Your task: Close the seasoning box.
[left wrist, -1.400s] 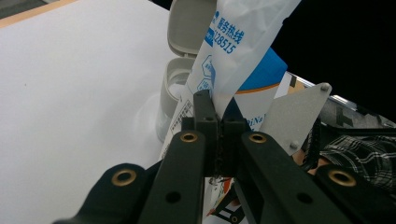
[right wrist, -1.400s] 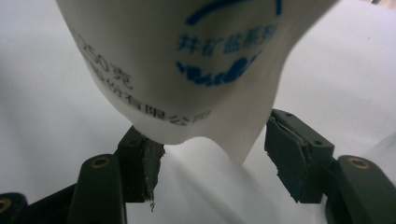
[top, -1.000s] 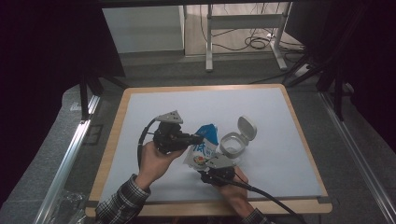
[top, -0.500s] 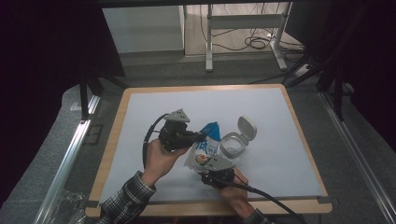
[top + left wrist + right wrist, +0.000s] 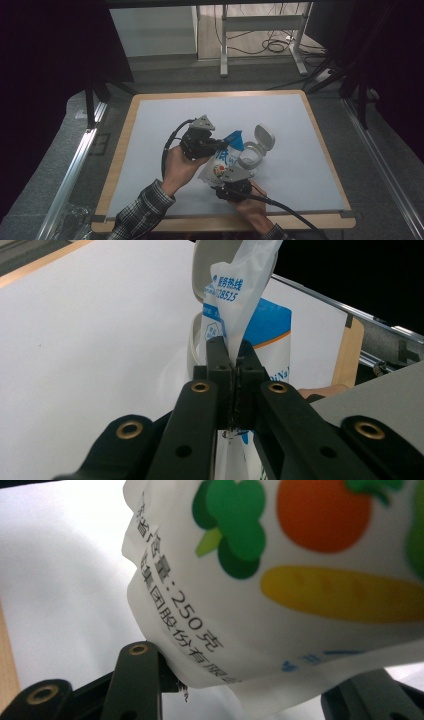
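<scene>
Bag [image 5: 223, 162], a white plastic pouch with blue printing, a blue top and pictures of vegetables, is held up off the table [image 5: 310, 165] between the two grippers, near the front middle of the white mat. In the high view the left gripper [image 5: 216, 145] comes in from the left and meets the bag at its upper edge, beside the blue corner; the right gripper [image 5: 231, 184] sits below, at the bag's lower end, with the person's hand around it close to the table's front edge. In the left gripper view the black jaws are pressed together on a thin fold of the bag's clear-white film [image 5: 243, 300], which rises above them and carries blue characters and digits. In the right gripper view the jaws stand well apart with the bag's printed bottom [image 5: 280, 580] lying between them: the left jaw touches the film, but whether the right one does I cannot tell, so its grip is uncertain. Just right of the bag stands a grey-white jar [image 5: 251, 155] with its hinged lid [image 5: 264, 136] flipped up and open, touching or just behind the bag.
</scene>
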The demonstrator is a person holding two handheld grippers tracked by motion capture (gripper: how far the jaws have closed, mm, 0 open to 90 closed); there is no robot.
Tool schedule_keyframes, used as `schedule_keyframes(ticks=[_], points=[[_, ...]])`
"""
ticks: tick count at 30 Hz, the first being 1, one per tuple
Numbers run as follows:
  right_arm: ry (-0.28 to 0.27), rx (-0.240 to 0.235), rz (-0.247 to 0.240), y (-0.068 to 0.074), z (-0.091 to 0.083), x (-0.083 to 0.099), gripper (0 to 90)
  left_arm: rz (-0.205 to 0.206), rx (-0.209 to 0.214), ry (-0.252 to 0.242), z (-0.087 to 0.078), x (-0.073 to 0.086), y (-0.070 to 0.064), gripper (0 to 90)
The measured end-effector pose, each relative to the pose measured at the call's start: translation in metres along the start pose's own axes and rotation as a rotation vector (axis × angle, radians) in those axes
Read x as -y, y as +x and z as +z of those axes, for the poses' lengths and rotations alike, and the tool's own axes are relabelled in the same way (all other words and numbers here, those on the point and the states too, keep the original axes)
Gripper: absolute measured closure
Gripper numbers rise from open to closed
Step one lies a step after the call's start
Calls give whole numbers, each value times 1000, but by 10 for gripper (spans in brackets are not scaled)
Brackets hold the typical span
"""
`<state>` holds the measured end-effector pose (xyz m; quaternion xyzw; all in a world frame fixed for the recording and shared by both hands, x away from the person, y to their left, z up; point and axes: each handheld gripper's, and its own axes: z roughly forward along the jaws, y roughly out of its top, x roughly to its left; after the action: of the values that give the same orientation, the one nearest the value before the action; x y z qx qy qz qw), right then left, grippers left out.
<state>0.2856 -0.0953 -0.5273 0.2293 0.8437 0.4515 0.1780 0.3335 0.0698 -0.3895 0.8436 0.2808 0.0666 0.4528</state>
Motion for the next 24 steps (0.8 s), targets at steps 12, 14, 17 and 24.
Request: schedule_keyframes(ticks=[12,14,17,24], points=[[7,-59,58,-3,-2,-1,523,23,11,8,11,-6,-2,884],[12,-66,65,-4,-2,-1,523,24,11,9,13,-8,-3,884],[12,-70,66,-5,-3,-1,523,33,14,18,16,-11,-3,884],[19,-96,77,-7,-4,-2,523,40,21,31,24,-16,-4,885]])
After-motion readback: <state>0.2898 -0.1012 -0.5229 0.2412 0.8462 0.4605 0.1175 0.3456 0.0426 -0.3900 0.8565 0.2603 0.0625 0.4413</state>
